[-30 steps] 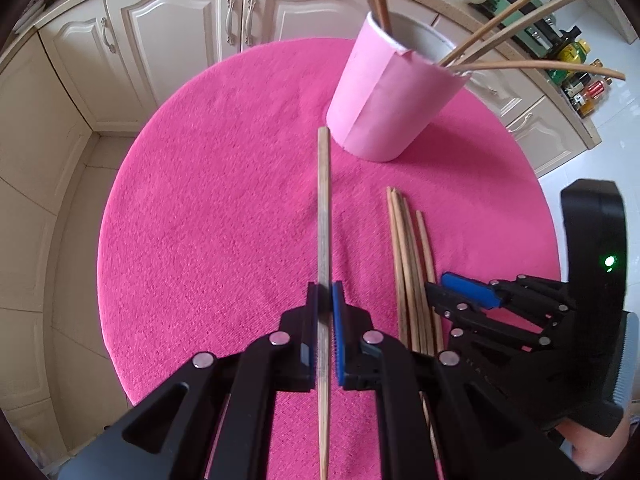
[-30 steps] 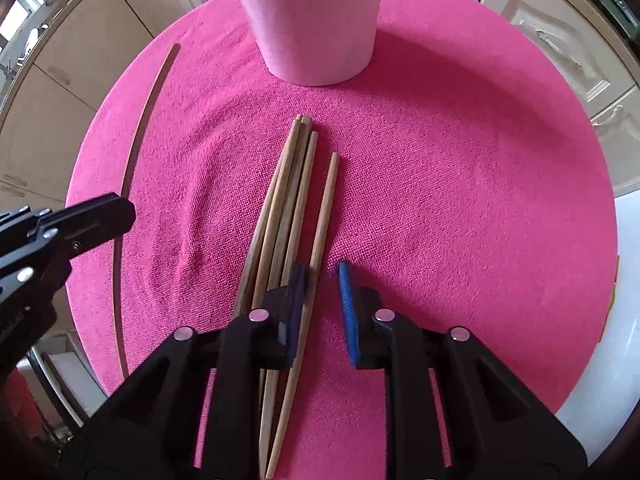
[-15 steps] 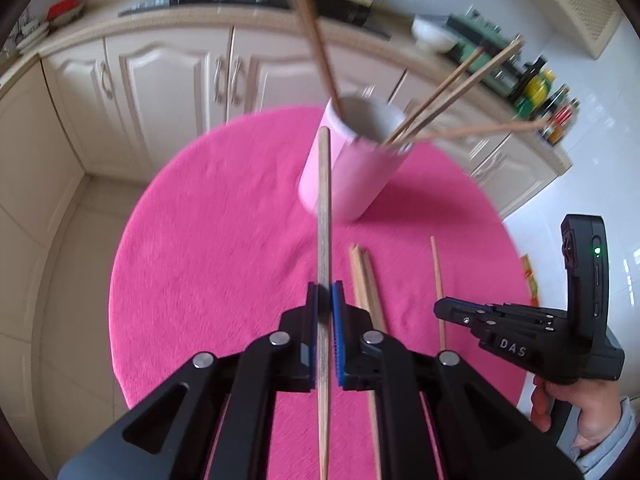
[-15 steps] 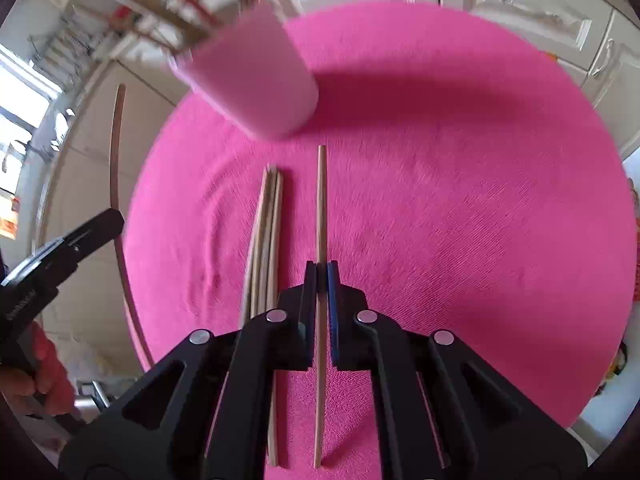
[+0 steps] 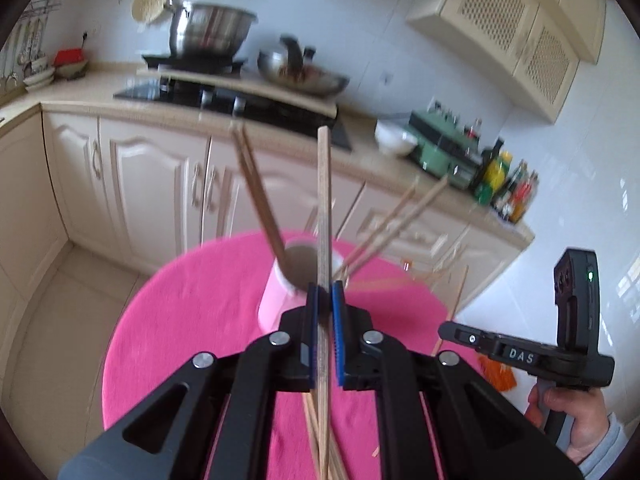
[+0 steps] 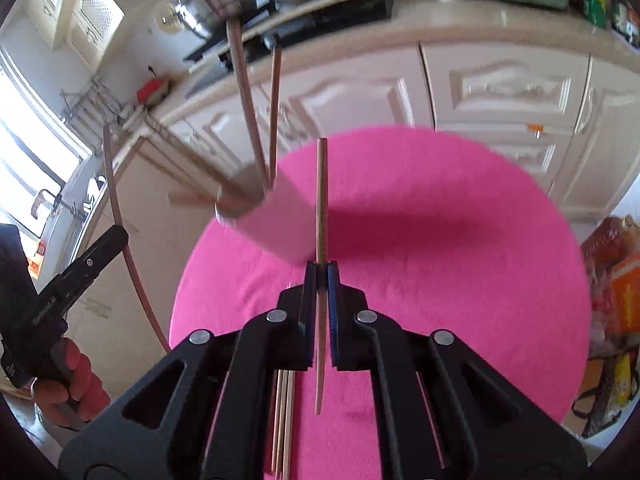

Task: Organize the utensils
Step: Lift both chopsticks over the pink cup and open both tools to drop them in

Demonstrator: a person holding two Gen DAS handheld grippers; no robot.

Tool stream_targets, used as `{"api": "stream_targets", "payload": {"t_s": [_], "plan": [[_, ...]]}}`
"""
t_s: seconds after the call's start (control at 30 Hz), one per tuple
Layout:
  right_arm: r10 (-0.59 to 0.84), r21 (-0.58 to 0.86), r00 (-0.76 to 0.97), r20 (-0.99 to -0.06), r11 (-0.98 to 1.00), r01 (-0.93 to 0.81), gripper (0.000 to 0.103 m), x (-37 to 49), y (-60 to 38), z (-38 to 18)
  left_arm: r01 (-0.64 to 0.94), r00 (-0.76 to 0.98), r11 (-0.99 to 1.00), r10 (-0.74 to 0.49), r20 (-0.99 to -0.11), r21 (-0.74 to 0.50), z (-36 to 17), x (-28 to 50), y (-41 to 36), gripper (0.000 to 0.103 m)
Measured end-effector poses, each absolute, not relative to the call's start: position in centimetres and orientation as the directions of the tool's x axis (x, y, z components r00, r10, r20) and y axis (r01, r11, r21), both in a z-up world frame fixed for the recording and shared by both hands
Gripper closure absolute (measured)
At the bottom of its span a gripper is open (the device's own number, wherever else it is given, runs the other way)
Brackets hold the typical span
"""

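Note:
A pink cup (image 5: 276, 300) (image 6: 280, 224) stands on the round pink table (image 5: 180, 320) (image 6: 440, 260) with several wooden chopsticks leaning out of it. My left gripper (image 5: 325, 292) is shut on a chopstick (image 5: 324, 208), raised and tilted up in front of the cup. My right gripper (image 6: 321, 274) is shut on another chopstick (image 6: 321, 200), lifted off the table to the right of the cup. Loose chopsticks (image 6: 282, 420) (image 5: 320, 440) lie on the cloth under the grippers. The right gripper also shows in the left wrist view (image 5: 448, 330), and the left gripper in the right wrist view (image 6: 116, 240).
Cream kitchen cabinets (image 5: 160, 184) and a counter with a hob, a steel pot (image 5: 208, 32) and a wok (image 5: 304, 72) stand behind the table. Bottles (image 5: 508, 192) and a white bowl (image 5: 394, 140) sit on the counter at the right. Bags (image 6: 612, 280) stand on the floor.
Both grippers have lifted and tilted up with their chopsticks. The right gripper closed on its chopstick a second ago and has raised it off the cloth. The cup now sits straight ahead.

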State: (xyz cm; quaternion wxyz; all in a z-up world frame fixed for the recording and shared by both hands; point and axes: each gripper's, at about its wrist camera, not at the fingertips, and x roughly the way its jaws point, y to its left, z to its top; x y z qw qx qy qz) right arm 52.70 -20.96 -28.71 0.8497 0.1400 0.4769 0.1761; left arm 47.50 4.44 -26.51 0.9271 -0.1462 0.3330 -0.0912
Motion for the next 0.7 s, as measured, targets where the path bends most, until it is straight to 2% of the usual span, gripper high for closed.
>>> {"api": "stream_targets", "payload": {"t_s": [0.47, 0.7], "plan": [[0.390, 0.345, 0.704, -0.594, 0.914, -0.215, 0.098, 60.3, -21.5, -21.3, 0.081, 0.915, 0.946, -0.196, -0.353, -0.314, -21.9, 54.3, 3.3, 0.096], [0.397, 0.352, 0.773, -0.495, 0.905, -0.239, 0.098, 63.5, -20.9, -18.7, 0.085, 0.930, 0.955, -0.178, -0.321, -0.284, -22.2, 57.0, 2.5, 0.096]]}}
